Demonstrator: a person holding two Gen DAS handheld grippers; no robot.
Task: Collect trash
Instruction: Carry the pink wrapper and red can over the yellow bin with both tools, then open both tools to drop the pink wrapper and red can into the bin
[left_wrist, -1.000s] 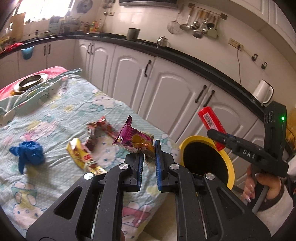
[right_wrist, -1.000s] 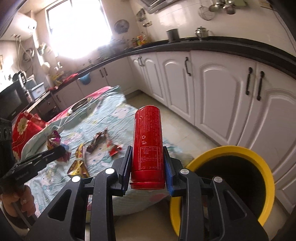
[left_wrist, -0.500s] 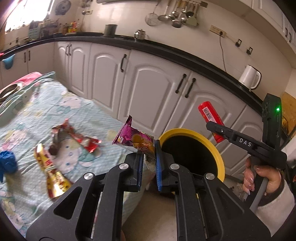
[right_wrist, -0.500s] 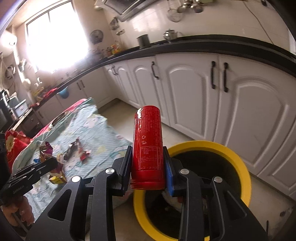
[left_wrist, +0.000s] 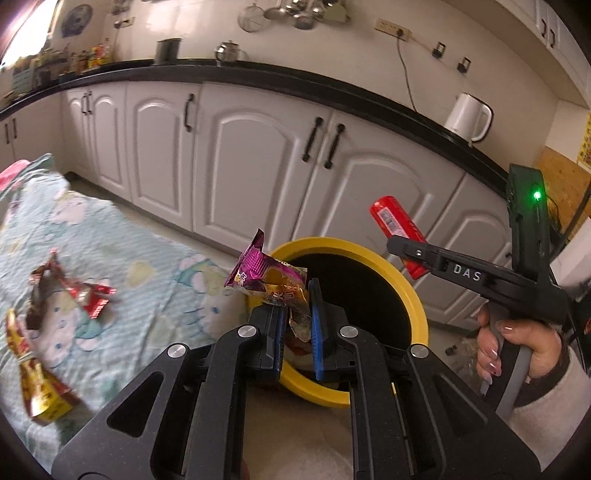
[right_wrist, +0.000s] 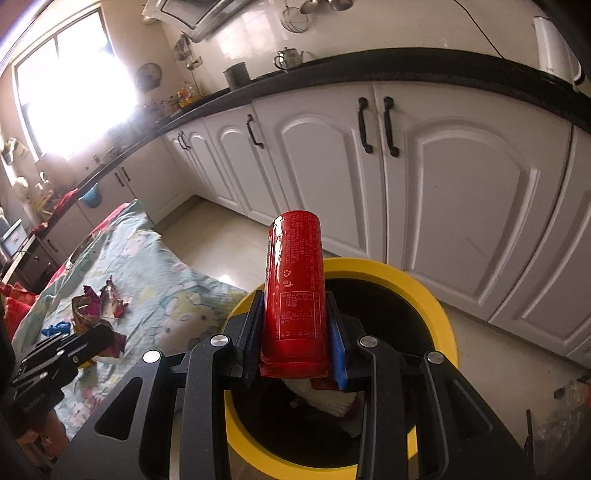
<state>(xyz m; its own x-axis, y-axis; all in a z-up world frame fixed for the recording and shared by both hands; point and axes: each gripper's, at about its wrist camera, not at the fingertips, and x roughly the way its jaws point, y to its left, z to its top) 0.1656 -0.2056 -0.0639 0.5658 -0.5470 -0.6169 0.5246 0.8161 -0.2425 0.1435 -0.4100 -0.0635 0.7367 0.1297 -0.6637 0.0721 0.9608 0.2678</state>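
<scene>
Left wrist view: the left gripper (left_wrist: 297, 325) pinches a purple snack wrapper (left_wrist: 267, 275) between its blue pads; the wrapper sticks up past the fingertips, over the near rim of the yellow bin (left_wrist: 413, 295) just ahead. Left of the jaws, torn wrappers (left_wrist: 66, 295) lie on the patterned cloth (left_wrist: 147, 266).

Right wrist view: the right gripper (right_wrist: 295, 332) clamps a red can (right_wrist: 295, 291) upright between its jaws, directly above the bin's (right_wrist: 436, 314) dark opening.

White cabinets (left_wrist: 255, 155) under a black counter (left_wrist: 369, 103), a white kettle (left_wrist: 468, 117) and metal teapot (left_wrist: 227, 51) on top
</scene>
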